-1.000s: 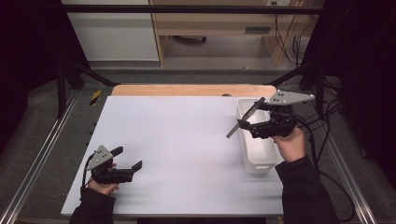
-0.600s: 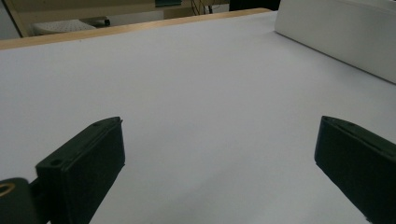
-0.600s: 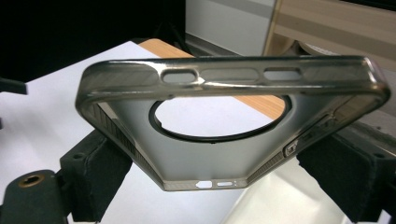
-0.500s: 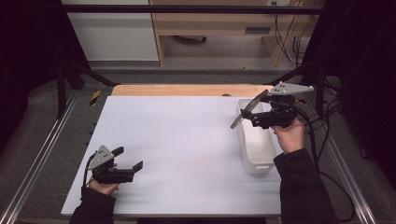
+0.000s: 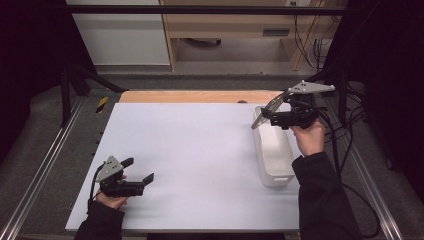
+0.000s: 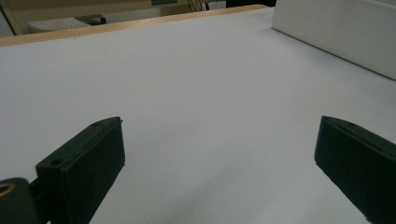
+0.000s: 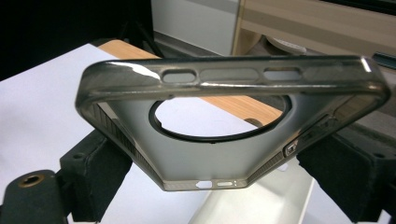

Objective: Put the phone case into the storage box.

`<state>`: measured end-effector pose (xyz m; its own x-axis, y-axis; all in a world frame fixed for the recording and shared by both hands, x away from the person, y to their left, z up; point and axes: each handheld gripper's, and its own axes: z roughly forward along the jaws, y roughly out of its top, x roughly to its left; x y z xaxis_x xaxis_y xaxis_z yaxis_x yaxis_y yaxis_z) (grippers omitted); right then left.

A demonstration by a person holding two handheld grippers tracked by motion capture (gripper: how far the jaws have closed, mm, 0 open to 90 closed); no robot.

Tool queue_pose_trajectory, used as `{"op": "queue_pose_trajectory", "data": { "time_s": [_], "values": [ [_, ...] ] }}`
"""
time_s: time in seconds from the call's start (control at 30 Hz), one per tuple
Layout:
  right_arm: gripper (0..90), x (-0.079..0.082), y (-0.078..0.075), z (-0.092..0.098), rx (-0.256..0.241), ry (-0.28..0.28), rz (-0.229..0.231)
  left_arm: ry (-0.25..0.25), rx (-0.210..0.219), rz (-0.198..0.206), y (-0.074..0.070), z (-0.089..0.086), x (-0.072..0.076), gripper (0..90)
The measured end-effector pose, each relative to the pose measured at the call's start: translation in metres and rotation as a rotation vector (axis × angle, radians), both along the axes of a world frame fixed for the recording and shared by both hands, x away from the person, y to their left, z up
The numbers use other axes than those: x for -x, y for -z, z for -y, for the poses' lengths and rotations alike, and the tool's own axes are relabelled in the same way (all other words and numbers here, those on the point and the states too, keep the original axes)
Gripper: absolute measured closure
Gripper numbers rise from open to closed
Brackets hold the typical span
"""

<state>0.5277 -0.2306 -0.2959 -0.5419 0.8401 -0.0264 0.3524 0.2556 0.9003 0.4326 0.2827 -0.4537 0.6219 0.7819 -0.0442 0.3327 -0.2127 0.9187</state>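
A smoky clear phone case point(image 7: 224, 126) with a round camera hole is clamped by its long sides between the black jaws of my right gripper point(image 7: 210, 158). In the high view the right gripper point(image 5: 280, 116) holds the phone case point(image 5: 263, 114) tilted above the far end of a long white bin point(image 5: 275, 160) at the table's right. My left gripper point(image 5: 137, 172) rests low at the near left of the white table point(image 5: 200, 150), jaws wide apart. Between the left gripper's point(image 6: 219, 163) fingers lies nothing but bare table surface.
A wooden strip point(image 5: 200, 96) runs along the table's far edge. Metal rails point(image 5: 45, 165) flank both sides, and cables point(image 5: 350, 150) hang at the right. The white bin's wall point(image 6: 336, 32) shows at the upper right of the left gripper view.
My right gripper has carried the phone case away from me along the bin, toward its far end, and a little higher. The left gripper has stayed put.
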Motion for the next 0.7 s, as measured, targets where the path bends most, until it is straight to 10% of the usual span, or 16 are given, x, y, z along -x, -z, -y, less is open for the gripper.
{"op": "queue_pose_trajectory", "data": {
  "time_s": [0.7],
  "values": [
    [11.7,-0.032,0.007,0.003,0.013,0.143,-0.028,0.011,-0.011,0.001,0.000,0.001,0.000,1.2]
  ]
}}
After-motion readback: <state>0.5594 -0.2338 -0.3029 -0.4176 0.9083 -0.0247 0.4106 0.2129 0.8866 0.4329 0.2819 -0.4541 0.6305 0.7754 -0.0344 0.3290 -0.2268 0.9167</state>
